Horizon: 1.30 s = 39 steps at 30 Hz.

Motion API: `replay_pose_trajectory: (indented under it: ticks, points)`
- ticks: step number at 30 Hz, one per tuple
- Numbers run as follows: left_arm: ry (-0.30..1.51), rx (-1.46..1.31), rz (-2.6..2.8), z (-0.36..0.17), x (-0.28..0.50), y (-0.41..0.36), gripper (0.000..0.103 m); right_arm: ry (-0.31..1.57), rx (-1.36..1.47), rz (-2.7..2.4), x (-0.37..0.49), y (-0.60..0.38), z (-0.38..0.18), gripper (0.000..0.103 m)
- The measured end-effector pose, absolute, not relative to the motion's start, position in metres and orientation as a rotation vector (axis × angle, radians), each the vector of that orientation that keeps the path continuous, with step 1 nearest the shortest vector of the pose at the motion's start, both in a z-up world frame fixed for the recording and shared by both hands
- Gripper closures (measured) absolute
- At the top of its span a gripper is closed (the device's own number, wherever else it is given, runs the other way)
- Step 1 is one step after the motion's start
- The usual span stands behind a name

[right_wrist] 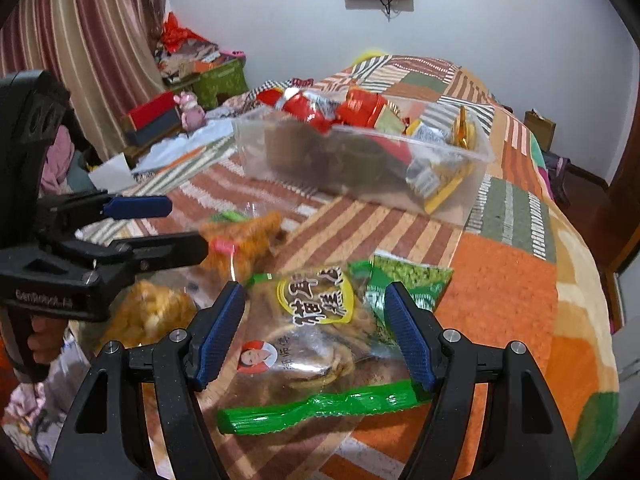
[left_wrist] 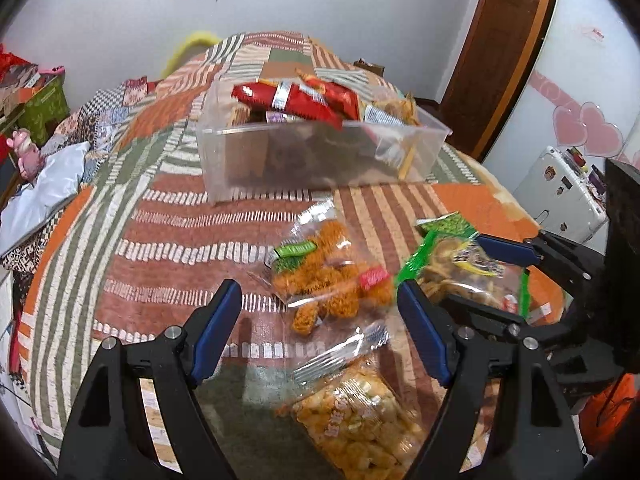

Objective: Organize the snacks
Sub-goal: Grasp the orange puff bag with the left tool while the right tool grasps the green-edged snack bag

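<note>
The left gripper [left_wrist: 320,312] hangs with jaws spread wide over the patchwork bedspread [left_wrist: 160,240], straddling an orange snack bag [left_wrist: 328,276] without touching it. Just right, the right gripper [right_wrist: 314,328] gapes around a green-edged snack bag [right_wrist: 316,344]. Beyond stands the clear bin [left_wrist: 312,152], full of packets.

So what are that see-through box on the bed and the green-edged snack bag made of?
The see-through box looks like rigid clear plastic: straight walls, contents visible. The green-edged snack bag seems thin glossy plastic film: shiny glare, crimped seal.
</note>
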<state>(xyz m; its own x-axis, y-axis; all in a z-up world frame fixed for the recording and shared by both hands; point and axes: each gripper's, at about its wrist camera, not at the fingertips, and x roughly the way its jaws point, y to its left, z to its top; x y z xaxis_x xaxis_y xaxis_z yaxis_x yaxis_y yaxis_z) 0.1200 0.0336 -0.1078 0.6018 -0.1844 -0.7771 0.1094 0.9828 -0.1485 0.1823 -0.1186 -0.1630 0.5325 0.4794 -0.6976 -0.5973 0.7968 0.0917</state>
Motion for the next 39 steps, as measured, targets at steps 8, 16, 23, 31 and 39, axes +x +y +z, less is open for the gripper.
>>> replay_pose_trajectory:
  ticks: [8, 16, 23, 31, 39]
  points:
    - [0.928, -0.110, -0.157, -0.118, 0.140, 0.034, 0.021, 0.759, -0.230, 0.628, 0.170, -0.123, -0.172, 0.040]
    - [0.947, -0.154, -0.130, -0.125, 0.171, 0.036, 0.019, 0.752, -0.153, 0.624, 0.171, -0.135, -0.168, 0.052]
    - [0.973, -0.162, -0.113, -0.132, 0.186, 0.037, 0.017, 0.728, -0.101, 0.611, 0.171, -0.145, -0.155, 0.054]
    - [0.978, -0.051, -0.093, -0.138, 0.168, 0.044, 0.017, 0.722, -0.084, 0.605, 0.172, -0.148, -0.152, 0.054]
    - [0.969, -0.048, -0.026, -0.133, 0.154, 0.067, 0.018, 0.693, -0.049, 0.590, 0.175, -0.157, -0.139, 0.054]
